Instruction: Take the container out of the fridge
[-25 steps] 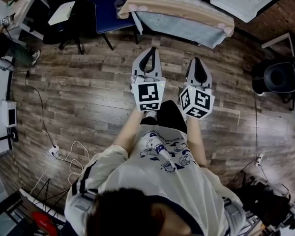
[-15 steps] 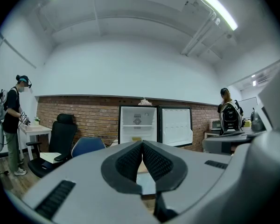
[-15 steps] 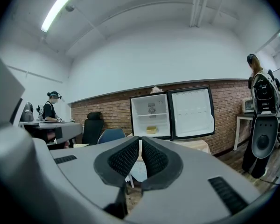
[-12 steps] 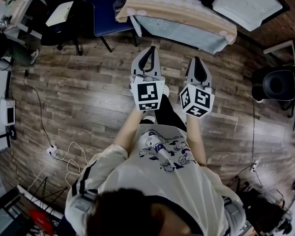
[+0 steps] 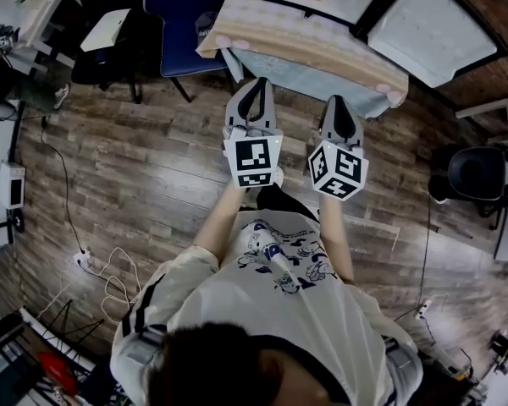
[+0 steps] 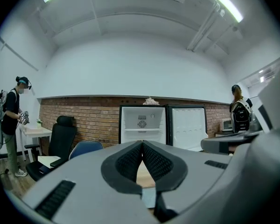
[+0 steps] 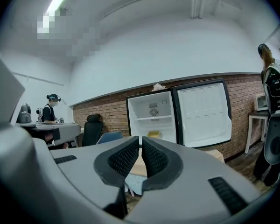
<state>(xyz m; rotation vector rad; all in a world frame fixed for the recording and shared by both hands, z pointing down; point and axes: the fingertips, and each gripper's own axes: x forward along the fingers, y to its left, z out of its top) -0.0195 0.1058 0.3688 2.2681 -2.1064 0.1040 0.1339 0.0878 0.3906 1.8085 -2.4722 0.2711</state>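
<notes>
Nearer than a second ago, the open fridge [image 7: 165, 106] now shows its inside in the head view. The left gripper [image 5: 256, 85] and right gripper [image 5: 339, 101] are both clenched and empty. The yellow container [image 7: 154, 134] sits under the fridge shelf, untouched; reaching and grasping remain.

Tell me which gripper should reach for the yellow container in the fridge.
Right, likely. The right gripper points almost straight at the yellow container in the open fridge; the left gripper sits further to the side.
</notes>
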